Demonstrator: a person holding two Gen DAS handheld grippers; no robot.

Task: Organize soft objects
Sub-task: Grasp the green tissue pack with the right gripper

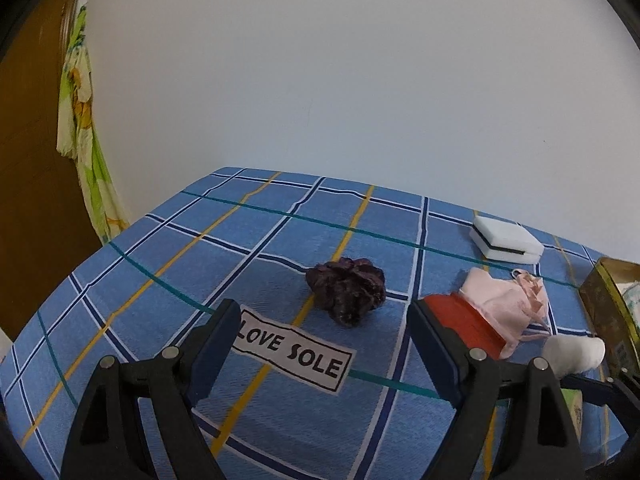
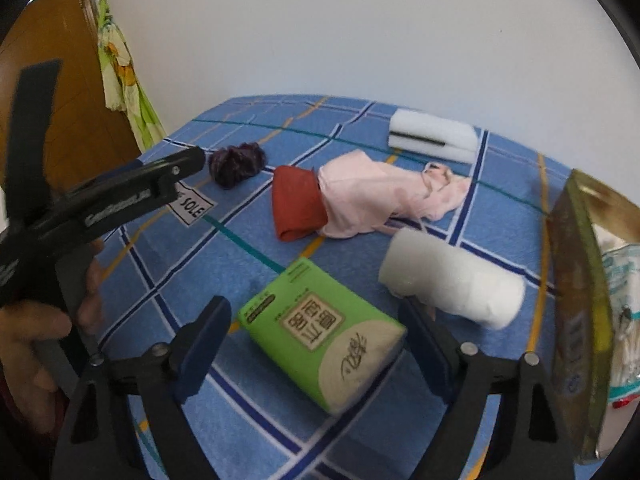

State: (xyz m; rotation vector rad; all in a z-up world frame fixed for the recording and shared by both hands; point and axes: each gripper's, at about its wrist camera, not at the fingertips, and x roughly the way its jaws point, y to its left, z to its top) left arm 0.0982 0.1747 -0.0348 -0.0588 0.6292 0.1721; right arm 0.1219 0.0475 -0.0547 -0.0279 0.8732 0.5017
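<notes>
Left wrist view: the left gripper [image 1: 324, 334] hangs spread wide and empty at the bottom of the frame, above the checked cloth [image 1: 160, 264]. The dark purple scrunchie [image 1: 346, 292] lies at centre, just beyond its fingertips.

Right wrist view: the right gripper [image 2: 316, 332] is also spread wide, its 2 fingers flanking the green tissue pack [image 2: 324, 334] at lower centre without pinching it. To do this well, squeeze across the pack's middle, then lift toward the box [image 2: 580, 300] at the right edge.

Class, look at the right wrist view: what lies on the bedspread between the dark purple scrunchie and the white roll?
Between the dark purple scrunchie and the white roll lie the red folded cloth and the pink garment, touching each other; the right wrist view shows this.
</notes>
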